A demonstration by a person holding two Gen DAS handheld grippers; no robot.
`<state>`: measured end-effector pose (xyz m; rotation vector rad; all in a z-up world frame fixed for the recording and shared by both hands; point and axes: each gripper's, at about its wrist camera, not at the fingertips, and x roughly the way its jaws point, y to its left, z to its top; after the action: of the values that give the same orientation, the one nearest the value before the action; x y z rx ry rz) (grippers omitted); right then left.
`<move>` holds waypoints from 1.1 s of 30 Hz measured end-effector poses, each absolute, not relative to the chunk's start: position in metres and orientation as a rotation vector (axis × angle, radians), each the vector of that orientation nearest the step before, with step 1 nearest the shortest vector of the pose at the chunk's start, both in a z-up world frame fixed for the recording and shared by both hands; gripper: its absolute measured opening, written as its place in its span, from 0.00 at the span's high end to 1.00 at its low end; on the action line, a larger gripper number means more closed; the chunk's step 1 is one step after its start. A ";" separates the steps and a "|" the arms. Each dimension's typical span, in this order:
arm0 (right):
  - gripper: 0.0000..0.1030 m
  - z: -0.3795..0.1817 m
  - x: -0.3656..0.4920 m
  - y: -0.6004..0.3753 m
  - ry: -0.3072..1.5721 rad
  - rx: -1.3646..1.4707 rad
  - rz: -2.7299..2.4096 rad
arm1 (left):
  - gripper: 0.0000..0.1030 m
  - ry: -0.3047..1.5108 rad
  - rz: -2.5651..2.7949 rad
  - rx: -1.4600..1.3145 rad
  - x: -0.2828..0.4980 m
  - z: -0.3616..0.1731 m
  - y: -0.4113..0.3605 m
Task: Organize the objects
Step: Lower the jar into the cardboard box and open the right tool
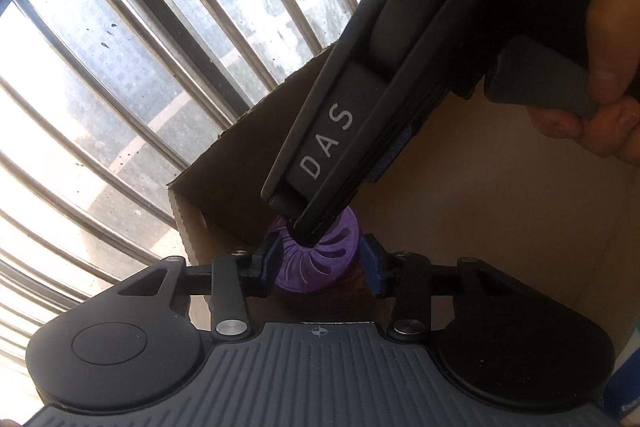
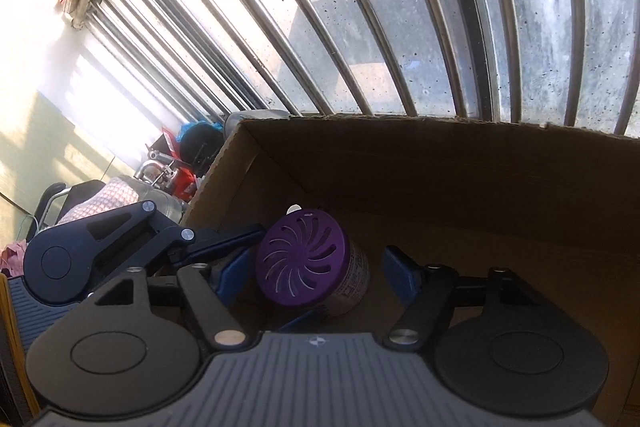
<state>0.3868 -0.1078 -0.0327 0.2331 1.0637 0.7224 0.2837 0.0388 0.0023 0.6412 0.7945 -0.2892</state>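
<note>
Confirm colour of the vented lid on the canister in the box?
Purple lid, with swirl-shaped slots; clearest in right wrist view.

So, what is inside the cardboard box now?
Inside the cardboard box lies a purple-lidded container on its side. Both grippers cover the near floor, so anything there is hidden.

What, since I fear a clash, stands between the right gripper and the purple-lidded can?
The left gripper fingers flank the purple-lidded can, one close beside the left pad of the right gripper; nothing else visible.
</note>
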 end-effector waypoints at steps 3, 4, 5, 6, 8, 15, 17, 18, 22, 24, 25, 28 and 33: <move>0.59 -0.043 0.397 -0.117 1.110 0.349 0.742 | 0.84 0.823 -0.316 0.684 0.285 0.000 0.037; 0.60 -0.045 0.398 -0.119 1.116 0.375 0.747 | 0.85 0.825 -0.316 0.702 0.285 0.000 0.036; 0.62 -0.046 0.400 -0.120 1.120 0.392 0.753 | 0.86 0.823 -0.312 0.712 0.286 0.000 0.036; 0.63 -0.047 0.401 -0.121 1.122 0.403 0.754 | 0.87 0.827 -0.307 0.719 0.288 0.000 0.037; 0.63 -0.049 0.402 -0.122 1.125 0.415 0.759 | 0.87 0.825 -0.300 0.712 0.291 0.002 0.039; 0.63 -0.052 0.402 -0.124 1.137 0.452 0.783 | 0.85 0.828 -0.270 0.651 0.300 0.010 0.051; 0.63 -0.049 0.401 -0.123 1.129 0.437 0.781 | 0.82 0.833 -0.259 0.655 0.301 0.012 0.051; 0.63 -0.047 0.400 -0.122 1.125 0.429 0.780 | 0.82 0.837 -0.255 0.652 0.302 0.013 0.051; 0.63 -0.043 0.394 -0.117 1.105 0.382 0.781 | 0.80 0.836 -0.248 0.667 0.302 0.018 0.053; 0.63 -0.041 0.392 -0.117 1.096 0.377 0.776 | 0.80 0.827 -0.252 0.677 0.300 0.021 0.055; 0.62 -0.040 0.391 -0.118 1.084 0.381 0.769 | 0.80 0.820 -0.248 0.667 0.298 0.024 0.057; 0.61 -0.028 0.382 -0.118 1.021 0.341 0.761 | 0.75 0.786 -0.275 0.616 0.288 0.040 0.064; 0.60 0.002 0.361 -0.134 0.947 0.340 0.768 | 0.67 0.669 -0.288 0.553 0.248 0.078 0.073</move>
<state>0.3612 -0.1336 0.0022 0.3400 0.9466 0.7683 0.2483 0.0732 0.0779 0.5534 0.6686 -0.2876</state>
